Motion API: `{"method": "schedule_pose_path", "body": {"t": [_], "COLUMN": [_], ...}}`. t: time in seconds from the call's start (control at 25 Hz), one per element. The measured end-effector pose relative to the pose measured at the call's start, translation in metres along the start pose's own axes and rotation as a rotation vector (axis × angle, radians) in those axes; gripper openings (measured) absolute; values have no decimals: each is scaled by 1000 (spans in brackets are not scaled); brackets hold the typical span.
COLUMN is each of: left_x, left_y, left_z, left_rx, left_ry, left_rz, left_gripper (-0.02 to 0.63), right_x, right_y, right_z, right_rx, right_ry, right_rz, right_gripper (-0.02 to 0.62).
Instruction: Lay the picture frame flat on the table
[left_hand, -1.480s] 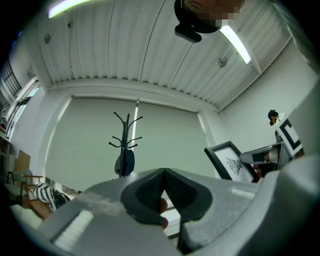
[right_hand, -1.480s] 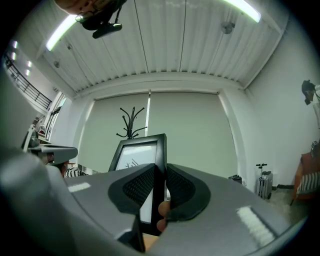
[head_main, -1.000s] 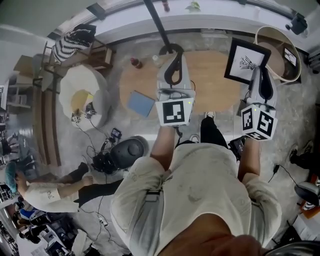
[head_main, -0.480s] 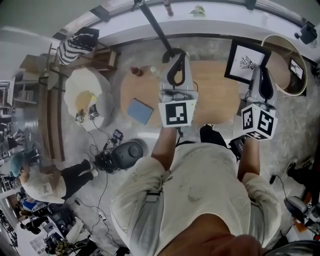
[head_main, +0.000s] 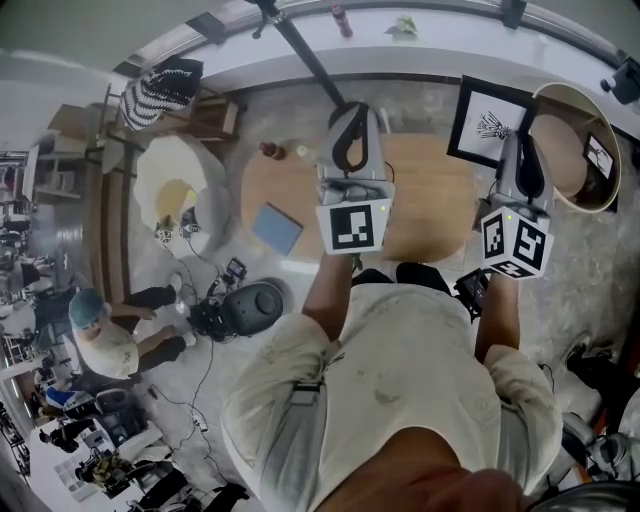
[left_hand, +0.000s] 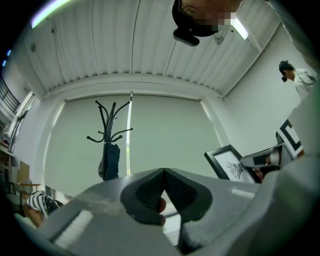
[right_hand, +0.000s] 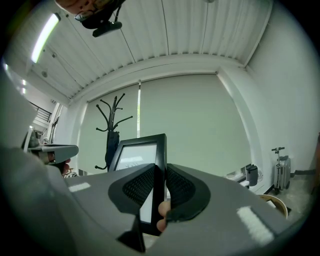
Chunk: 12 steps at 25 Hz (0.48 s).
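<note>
Pic frame (right_hand: 136, 152) edge clamped btwn R gripper (right_hand: 161, 175) jaws, seemingly upright.

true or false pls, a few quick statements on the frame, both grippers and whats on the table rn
1. The right gripper is shut on the picture frame. True.
2. The picture frame lies flat on the table. False: it is held upright between the jaws, not laid down.
3. The left gripper holds a blue book. False: its jaws are together on nothing; the blue book lies on the table.
4. A coat rack stands ahead of the grippers. True.
</note>
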<state>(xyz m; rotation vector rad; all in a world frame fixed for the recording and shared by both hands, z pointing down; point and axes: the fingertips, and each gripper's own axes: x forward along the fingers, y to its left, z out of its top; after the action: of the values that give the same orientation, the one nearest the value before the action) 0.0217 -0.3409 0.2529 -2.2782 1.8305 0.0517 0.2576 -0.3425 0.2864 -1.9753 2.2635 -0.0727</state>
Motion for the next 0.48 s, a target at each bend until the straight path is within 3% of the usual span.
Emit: {"method": "schedule_pose_path", "body": {"t": [0.48], "left_x": [6], "left_y": [14], "left_z": [-13], "left_rx": [15], "left_ry": [27], "left_rz": [24], "left_gripper": [5], "right_x": [14], "right_y": [11], "right_z": [-10], "right_rx": [4], "right_ry": [34], "right_rz": [16], "right_gripper": [75]}}
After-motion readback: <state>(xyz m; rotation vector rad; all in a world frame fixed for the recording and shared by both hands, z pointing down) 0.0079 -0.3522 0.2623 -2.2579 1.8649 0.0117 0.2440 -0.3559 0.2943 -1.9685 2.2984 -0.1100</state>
